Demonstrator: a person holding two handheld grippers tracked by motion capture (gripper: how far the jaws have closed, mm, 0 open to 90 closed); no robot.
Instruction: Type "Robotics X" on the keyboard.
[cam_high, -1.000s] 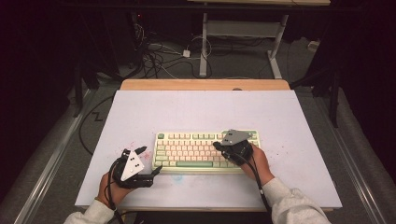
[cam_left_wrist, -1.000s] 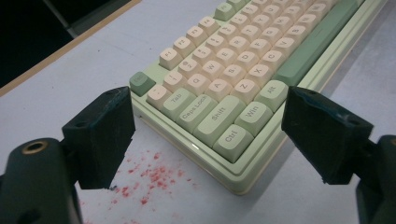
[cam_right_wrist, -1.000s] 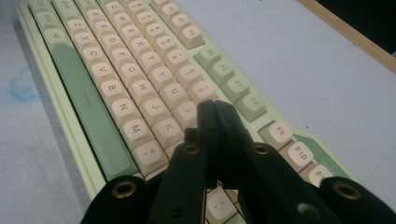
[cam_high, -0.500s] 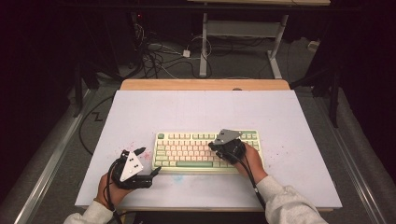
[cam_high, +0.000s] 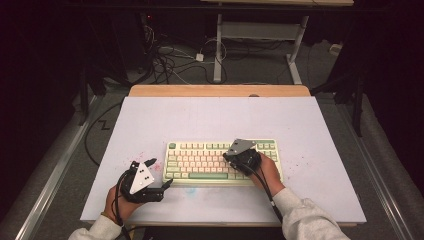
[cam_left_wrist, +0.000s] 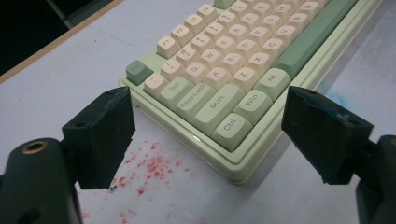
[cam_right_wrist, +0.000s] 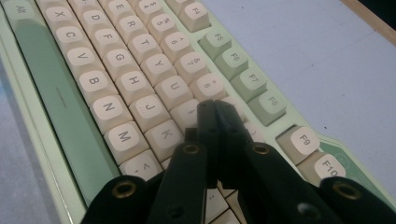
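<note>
The right tool, jaws pressed together into one narrow tip, sits over the keyboard to poke single keys, while the left tool rests spread apart on the surface beside it.

Open board all around, 1 keyboard in the middle

The keyboard is the only obstacle on the white board; the far half and both side strips are free for passing. The left gripper lies near its left corner, the right gripper sits over its keys.
</note>
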